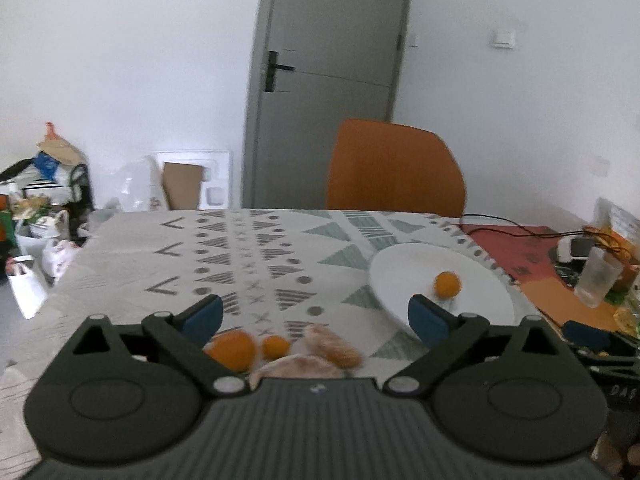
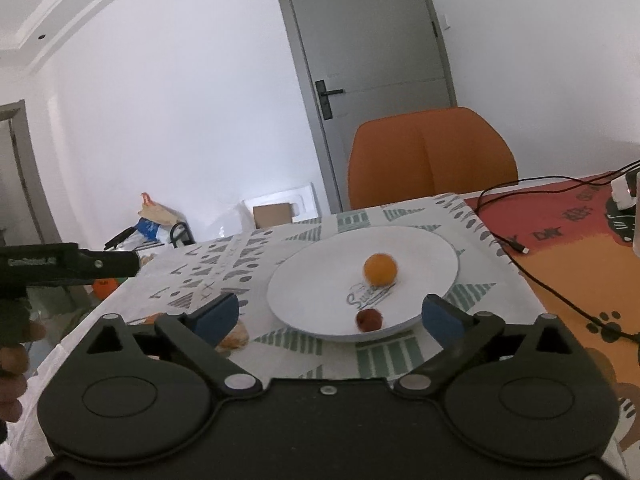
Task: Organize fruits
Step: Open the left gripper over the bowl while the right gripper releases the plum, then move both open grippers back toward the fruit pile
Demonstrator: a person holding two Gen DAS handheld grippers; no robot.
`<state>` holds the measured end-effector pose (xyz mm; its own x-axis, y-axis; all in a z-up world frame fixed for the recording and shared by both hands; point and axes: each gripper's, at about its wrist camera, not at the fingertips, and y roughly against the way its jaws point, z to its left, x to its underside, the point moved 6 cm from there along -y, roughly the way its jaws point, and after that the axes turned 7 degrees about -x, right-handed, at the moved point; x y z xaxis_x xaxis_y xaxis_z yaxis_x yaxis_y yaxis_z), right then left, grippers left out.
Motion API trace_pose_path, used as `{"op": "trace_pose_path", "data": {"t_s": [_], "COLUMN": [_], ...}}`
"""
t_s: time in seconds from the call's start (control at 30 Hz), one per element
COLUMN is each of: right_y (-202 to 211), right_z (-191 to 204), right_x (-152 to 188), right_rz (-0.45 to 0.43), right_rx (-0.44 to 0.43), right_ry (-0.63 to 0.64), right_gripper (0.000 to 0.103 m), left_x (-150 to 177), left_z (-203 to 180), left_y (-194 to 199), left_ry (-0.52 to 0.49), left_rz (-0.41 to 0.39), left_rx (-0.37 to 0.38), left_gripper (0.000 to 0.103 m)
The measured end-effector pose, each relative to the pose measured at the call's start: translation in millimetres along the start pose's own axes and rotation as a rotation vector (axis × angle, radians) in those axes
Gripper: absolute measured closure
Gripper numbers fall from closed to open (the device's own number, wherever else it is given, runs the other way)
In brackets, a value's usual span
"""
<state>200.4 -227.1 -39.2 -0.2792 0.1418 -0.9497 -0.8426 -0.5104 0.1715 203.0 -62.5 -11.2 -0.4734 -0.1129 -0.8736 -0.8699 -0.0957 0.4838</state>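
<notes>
On the patterned surface [image 2: 208, 264], the white plate [image 2: 320, 276] at frame centre already holds an orange [image 2: 380, 269] and a small red fruit [image 2: 369, 319]; two oranges [image 1: 234, 350] and pale fruits [image 1: 334, 344] remain at lower centre, with the left hand-held gripper [image 1: 316, 320] and the right hand-held gripper [image 2: 330, 314] both spread and empty.

The white plate [image 2: 320, 280] carries grey cursive lettering on its face, just below the orange [image 2: 380, 269]; it begins "Sw" and the rest is blurred. The red-and-orange mat [image 2: 560, 248] on the right of the tabletop has dark printed characters, too distorted to read. A small pale label on the black bar [image 2: 68, 262] at the left is illegible.
</notes>
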Motion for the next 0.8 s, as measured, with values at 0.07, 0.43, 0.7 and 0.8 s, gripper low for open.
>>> {"op": "trace_pose_path", "data": {"t_s": [0.07, 0.43, 0.7, 0.8], "right_y": [0, -6, -13, -18], "right_z": [6, 34, 50, 58], "right_x": [1, 6, 12, 15], "right_rz": [0.005, 0.041, 0.067, 0.081], "right_rx": [-0.012, -0.050, -0.060, -0.065], "right_ry": [0.002, 0.014, 0.026, 0.033], "right_gripper": [0.001, 0.000, 0.000, 0.000], "left_x": [2, 13, 23, 29], "left_z": [11, 50, 72, 80], "left_y": [6, 24, 27, 23], "left_ry": [0.009, 0.055, 0.075, 0.087], "left_rz": [0.000, -0.006, -0.012, -0.001], "left_rx": [-0.029, -0.093, -0.103, -0.094], "left_gripper": [0.005, 0.004, 0.004, 0.004]}}
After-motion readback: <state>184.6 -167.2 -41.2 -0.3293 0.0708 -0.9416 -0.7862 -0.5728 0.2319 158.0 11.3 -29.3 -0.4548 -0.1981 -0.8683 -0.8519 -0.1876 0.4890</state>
